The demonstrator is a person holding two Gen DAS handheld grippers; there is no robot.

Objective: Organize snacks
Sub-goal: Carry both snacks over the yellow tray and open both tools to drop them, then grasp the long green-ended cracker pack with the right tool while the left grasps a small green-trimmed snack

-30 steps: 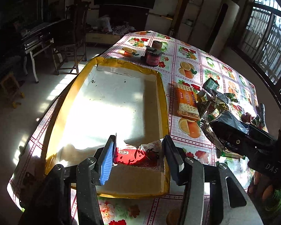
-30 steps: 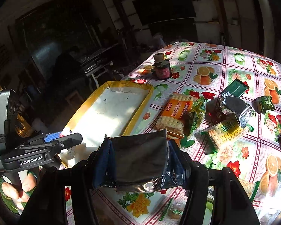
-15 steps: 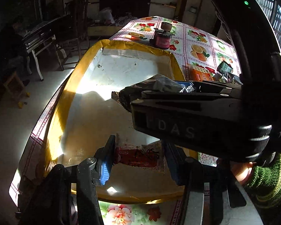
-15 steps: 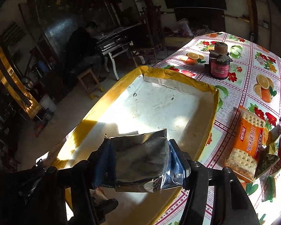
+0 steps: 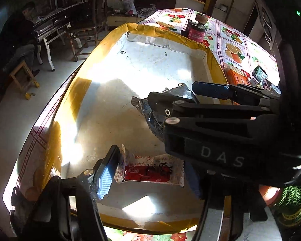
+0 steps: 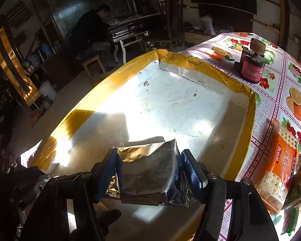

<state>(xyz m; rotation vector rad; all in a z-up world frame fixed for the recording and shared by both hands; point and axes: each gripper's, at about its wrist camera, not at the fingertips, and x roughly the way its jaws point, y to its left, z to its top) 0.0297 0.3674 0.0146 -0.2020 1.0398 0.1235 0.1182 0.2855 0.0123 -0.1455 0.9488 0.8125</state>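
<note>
Release is the step I judge to be in hand: both my grippers sit low over the yellow-rimmed tray (image 6: 250, 108), each with a snack between its fingers. My right gripper (image 6: 149, 172) has the silver foil packet (image 6: 148, 172) at lower centre of its view; the jaws have just been opening, and I see a sliver of gap beside the right pad while the left pad looks close against the foil, so I read it as let go or nearly so, the packet resting on the tray floor. My left gripper (image 5: 150, 170) straddles the red and white wrapped bar (image 5: 150, 170) at bottom centre of its view; its jaws have also just been opening, the bar lies flat on the tray, and its left crimped end is just beside the left pad.

To do this well I would spread both sets of fingers a little further before lifting, so no pad drags a wrapper along, then rise straight up. My right tool crosses the right half of the left view, close above the bar, so I would pull one hand away at a time.

More snacks wait on the bench (image 6: 279, 92) at the right edge of the right view, the orange cracker pack (image 6: 281, 160) nearest the tray wall
</note>
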